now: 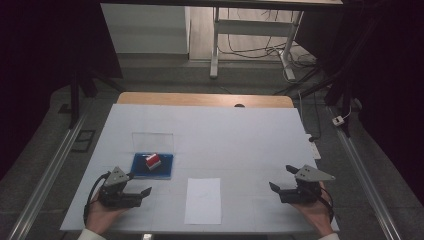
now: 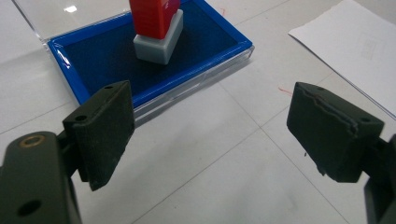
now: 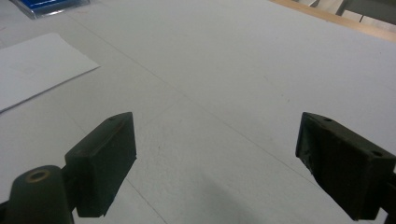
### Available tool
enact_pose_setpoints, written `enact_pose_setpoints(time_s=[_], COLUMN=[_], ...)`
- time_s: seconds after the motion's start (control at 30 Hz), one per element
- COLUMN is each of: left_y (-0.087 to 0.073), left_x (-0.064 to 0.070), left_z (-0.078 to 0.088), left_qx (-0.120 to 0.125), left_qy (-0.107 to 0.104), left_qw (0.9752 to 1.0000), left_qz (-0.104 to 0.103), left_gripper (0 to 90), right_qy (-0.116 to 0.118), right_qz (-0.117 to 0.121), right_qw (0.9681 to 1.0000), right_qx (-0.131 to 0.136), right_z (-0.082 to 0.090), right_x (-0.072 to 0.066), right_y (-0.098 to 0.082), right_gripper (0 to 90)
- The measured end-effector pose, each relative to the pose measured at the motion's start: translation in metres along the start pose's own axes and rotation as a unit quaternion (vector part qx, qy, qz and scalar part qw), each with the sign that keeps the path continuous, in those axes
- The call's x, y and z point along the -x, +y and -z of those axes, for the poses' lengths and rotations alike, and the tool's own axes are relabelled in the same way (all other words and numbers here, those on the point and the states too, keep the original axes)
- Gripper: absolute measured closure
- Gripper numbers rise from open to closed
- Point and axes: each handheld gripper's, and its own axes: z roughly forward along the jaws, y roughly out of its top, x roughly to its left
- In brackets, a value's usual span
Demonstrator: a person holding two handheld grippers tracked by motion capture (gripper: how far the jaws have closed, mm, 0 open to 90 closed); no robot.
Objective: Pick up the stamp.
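High view: a red stamp (image 1: 153, 161) stands on the blue ink pad (image 1: 165, 171). Just near of the pad, the left gripper (image 1: 145, 191) holds its fingers (image 2: 105, 130) released and empty; the right gripper (image 1: 278, 186), well right of it, likewise rests with fingers spread over the tabletop (image 1: 240, 140).

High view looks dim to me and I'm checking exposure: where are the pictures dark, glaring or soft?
High view: surroundings nearly black, white table cover evenly lit. Left gripper view: a small glare spot on the clear lid, red stamp sharp, near fingers slightly soft. Right gripper view: dim, a soft shadow on the table between the fingers.
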Motion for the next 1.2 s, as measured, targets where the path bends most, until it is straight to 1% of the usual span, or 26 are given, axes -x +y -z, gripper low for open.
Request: enact_pose_setpoints(time_s=[0.03,0.07,0.1,0.13,0.17,0.3,0.4,0.57,0.7,0.77,0.8,0.9,1.0,1.07,1.2], left_y=[0.000,0.001,0.001,0.001,0.001,0.001,0.001,0.002,0.003,0.004,0.005,0.007,0.011,0.015,0.022], left_x=[0.000,0.001,0.001,0.001,0.001,0.001,0.000,0.000,0.000,0.001,0.001,0.002,0.002,0.003,0.004], left_z=[0.000,0.001,0.001,0.001,0.001,0.002,0.003,0.004,0.006,0.006,0.007,0.009,0.011,0.011,0.011], left_qx=[0.000,0.001,0.001,0.001,0.001,0.003,0.003,0.002,0.002,-0.003,-0.004,-0.004,-0.009,-0.014,-0.013], left_qy=[0.000,-0.001,-0.001,-0.001,0.000,0.001,0.001,0.002,0.006,0.015,0.017,0.024,0.020,0.022,0.017], left_qw=[1.0000,1.0000,1.0000,1.0000,1.0000,1.0000,1.0000,1.0000,1.0000,0.9999,0.9998,0.9997,0.9997,0.9995,0.9996], left_qz=[0.000,-0.001,-0.001,-0.001,-0.001,0.002,0.002,0.001,-0.001,-0.005,-0.008,-0.011,-0.014,-0.016,-0.021], left_gripper=[15.5,15.6,15.6,15.6,15.6,15.6,15.6,15.8,16.2,16.3,16.5,16.6,16.5,16.6,16.6], right_qy=[0.000,-0.001,-0.001,-0.001,0.002,0.007,0.000,-0.003,-0.001,0.000,0.000,0.002,0.003,0.005,0.005], right_qz=[0.004,0.014,0.016,0.016,0.016,0.015,0.024,0.015,0.020,0.021,0.024,0.026,0.029,0.027,0.025], right_qw=[1.0000,0.9999,0.9998,0.9998,0.9995,0.9996,0.9996,0.9999,0.9998,0.9998,0.9997,0.9996,0.9995,0.9996,0.9996], right_qx=[0.005,0.006,0.014,0.014,0.027,0.024,0.012,0.007,0.003,0.004,0.009,0.011,0.008,0.010,0.008], right_z=[0.000,0.000,0.001,0.001,0.002,0.002,0.001,0.002,0.001,0.001,0.001,0.002,0.001,0.001,0.002], right_x=[-0.001,-0.003,-0.003,-0.003,-0.004,-0.004,-0.006,-0.006,-0.006,-0.006,-0.008,-0.009,-0.009,-0.009,-0.009], right_y=[-0.001,-0.001,-0.002,-0.002,-0.002,0.000,0.001,0.002,0.001,0.000,0.000,0.001,0.000,0.000,-0.001], right_gripper=[11.5,12.1,12.2,12.2,12.3,12.5,12.8,14.3,14.8,15.4,16.7,17.2,17.5,17.7,17.8])
